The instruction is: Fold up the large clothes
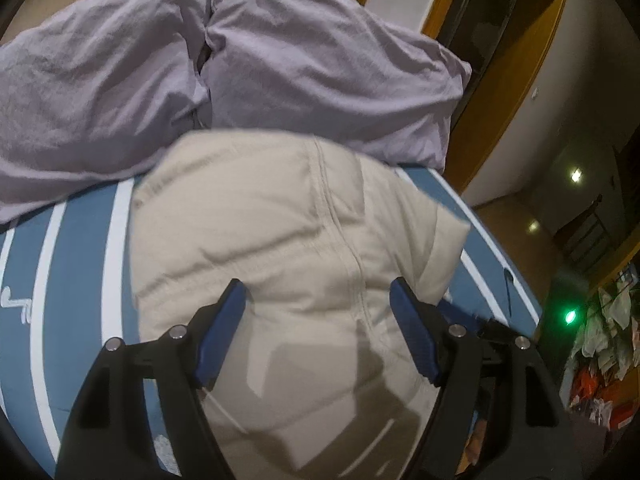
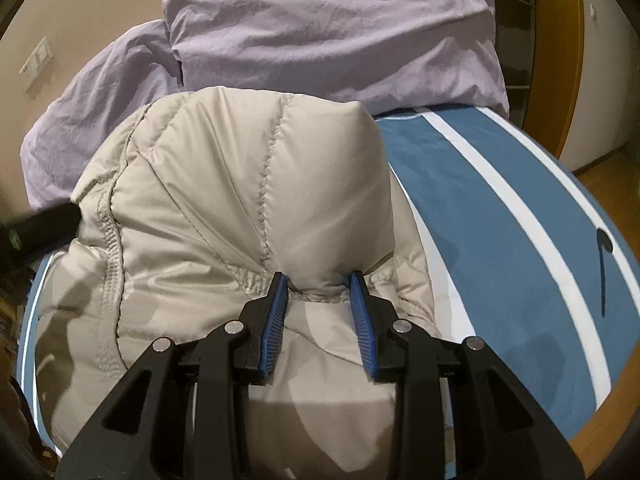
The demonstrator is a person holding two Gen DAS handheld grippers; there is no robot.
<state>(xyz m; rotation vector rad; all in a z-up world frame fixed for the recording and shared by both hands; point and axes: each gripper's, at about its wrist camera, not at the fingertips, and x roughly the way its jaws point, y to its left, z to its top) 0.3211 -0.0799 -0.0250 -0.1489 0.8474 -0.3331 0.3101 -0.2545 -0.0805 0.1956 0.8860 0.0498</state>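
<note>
**Q:** Beige quilted fabric fills both views; what is it, and where does it lie?

**A:** It is the padded jacket (image 2: pixel 224 208), the garment I am folding; it rests on the blue-and-white striped bedcover (image 2: pixel 500 208), just in front of the lilac pillows (image 2: pixel 328 32); part of it is doubled over into a raised hump.

**Q:** How do your tongs stand?

**A:** My right gripper (image 2: pixel 320 284) is narrowed on a puffed fold of the jacket; both blue pads (image 2: pixel 276 312) press into the fabric, which bulges up between them; I read this as a pinch. My left gripper (image 1: pixel 318 292) is spread wide; the jacket lies beneath and between its fingers (image 1: pixel 222 332), yet neither pad visibly bites it.

**Q:** Which relation governs the coming move?

**A:** The jacket's long axis appears to run away from me toward the pillows, along the quilting seams; the hump stands directly ahead of the right tongs; the right hand is therefore the nearer and, I judge, leads the fold while the left steadies the flat portion.
</note>
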